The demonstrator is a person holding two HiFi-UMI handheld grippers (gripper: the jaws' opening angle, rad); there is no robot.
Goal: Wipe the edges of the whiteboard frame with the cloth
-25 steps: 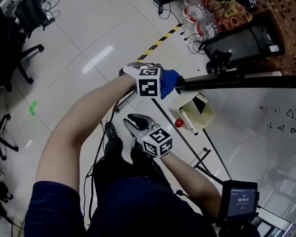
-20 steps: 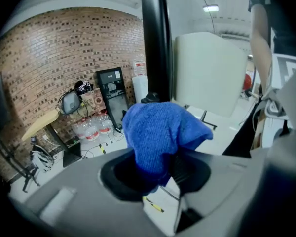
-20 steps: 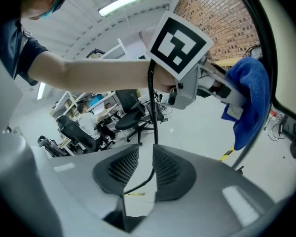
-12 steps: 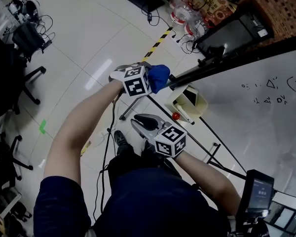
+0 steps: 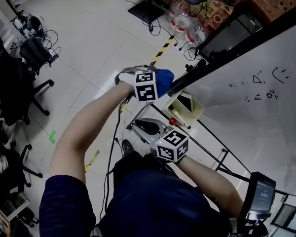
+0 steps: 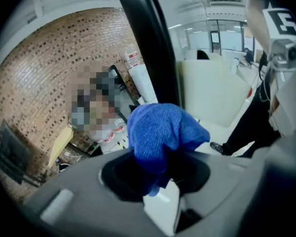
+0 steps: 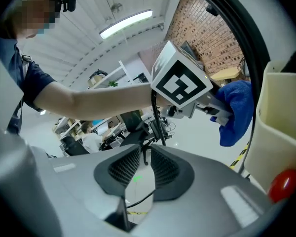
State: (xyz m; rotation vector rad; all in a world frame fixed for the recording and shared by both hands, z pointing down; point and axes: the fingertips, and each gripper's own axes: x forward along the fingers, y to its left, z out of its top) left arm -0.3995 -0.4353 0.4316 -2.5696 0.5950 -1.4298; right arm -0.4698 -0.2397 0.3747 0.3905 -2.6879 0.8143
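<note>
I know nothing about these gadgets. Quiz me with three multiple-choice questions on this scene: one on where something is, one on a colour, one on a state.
1. Where is the cloth?
A) in the left gripper
B) on the floor
C) on a chair

2. What colour is it?
A) red
B) blue
C) yellow

3. How do the jaws of the right gripper stand?
A) clamped on the cloth
B) slightly apart, empty
C) clamped on a pen

Answers:
1 A: the cloth bulges from its jaws, beside the dark whiteboard frame.
2 B: it is plainly blue in every view.
3 B: a narrow gap shows with nothing in it; these jaws have just been closing.
</note>
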